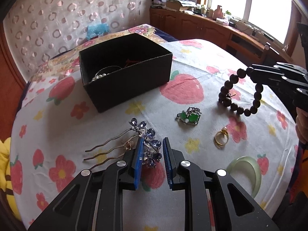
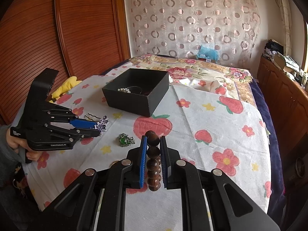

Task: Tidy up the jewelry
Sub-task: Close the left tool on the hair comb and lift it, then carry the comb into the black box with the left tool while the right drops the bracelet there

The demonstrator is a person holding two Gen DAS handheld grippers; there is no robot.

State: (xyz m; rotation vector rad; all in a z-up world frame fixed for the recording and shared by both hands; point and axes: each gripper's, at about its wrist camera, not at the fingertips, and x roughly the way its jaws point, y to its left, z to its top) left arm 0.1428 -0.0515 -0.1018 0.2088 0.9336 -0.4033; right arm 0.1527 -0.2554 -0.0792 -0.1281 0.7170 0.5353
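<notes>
My left gripper is shut on the blue crystal flower of a hairpin, whose wavy metal prongs lie on the strawberry-print cloth to the left. The right wrist view shows that grip on the hairpin from the side. My right gripper is shut on a dark wooden bead bracelet, which hangs from it as a loop just above the cloth. An open black box stands further back, with pearls inside.
Green stone jewellery, a gold ring and a pale jade bangle lie loose on the cloth. A yellow soft toy sits at the left edge. A bed, a wooden wardrobe and a cabinet surround the table.
</notes>
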